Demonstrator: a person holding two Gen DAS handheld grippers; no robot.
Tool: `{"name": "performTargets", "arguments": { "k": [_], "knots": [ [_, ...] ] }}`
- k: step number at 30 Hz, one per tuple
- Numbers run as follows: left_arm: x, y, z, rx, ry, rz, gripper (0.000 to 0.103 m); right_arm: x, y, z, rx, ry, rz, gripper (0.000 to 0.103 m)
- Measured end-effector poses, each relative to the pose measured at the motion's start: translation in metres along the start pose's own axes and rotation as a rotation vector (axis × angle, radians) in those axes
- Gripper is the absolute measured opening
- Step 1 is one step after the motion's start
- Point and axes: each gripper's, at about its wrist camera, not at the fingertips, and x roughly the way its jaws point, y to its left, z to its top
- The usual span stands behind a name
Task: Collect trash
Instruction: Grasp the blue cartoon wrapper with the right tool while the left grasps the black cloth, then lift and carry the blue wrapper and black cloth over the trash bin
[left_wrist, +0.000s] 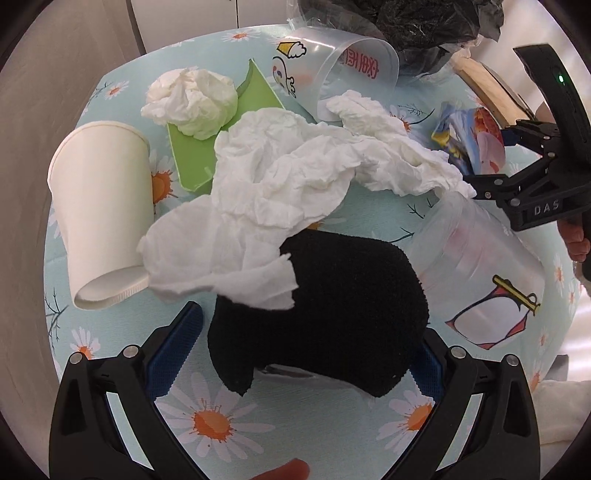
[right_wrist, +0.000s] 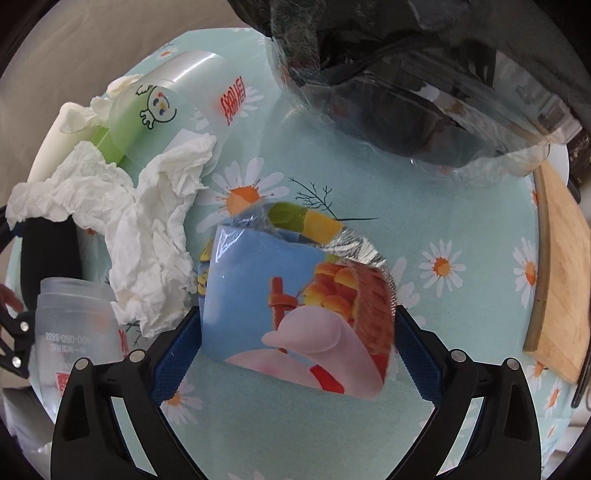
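My left gripper (left_wrist: 310, 350) is open, its fingers on either side of a black fuzzy cloth (left_wrist: 325, 314) lying on the table, not closed on it. A large crumpled white tissue (left_wrist: 295, 177) lies partly over the cloth. My right gripper (right_wrist: 295, 343) is open around a colourful snack wrapper (right_wrist: 295, 306), fingers beside its edges. The right gripper also shows in the left wrist view (left_wrist: 491, 184) by the wrapper (left_wrist: 465, 136). The black trash bag (right_wrist: 424, 85) sits at the far edge of the table.
On the daisy tablecloth (right_wrist: 461, 229) lie a white paper cup (left_wrist: 99, 214), a balled tissue (left_wrist: 192, 99) on a green card (left_wrist: 229, 122), a clear printed cup (left_wrist: 347, 70), and a stack of clear cups (left_wrist: 480, 266). A wooden board (right_wrist: 561, 273) lies at the right.
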Motion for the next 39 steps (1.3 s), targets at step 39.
{"name": "performTargets", "arguments": {
  "k": [39],
  "knots": [
    [-0.036,-0.027,-0.039,-0.162,0.104,-0.005,0.074,-0.073,-0.056,-0.108,0.055,-0.080,-0.008,0.062]
  ]
}}
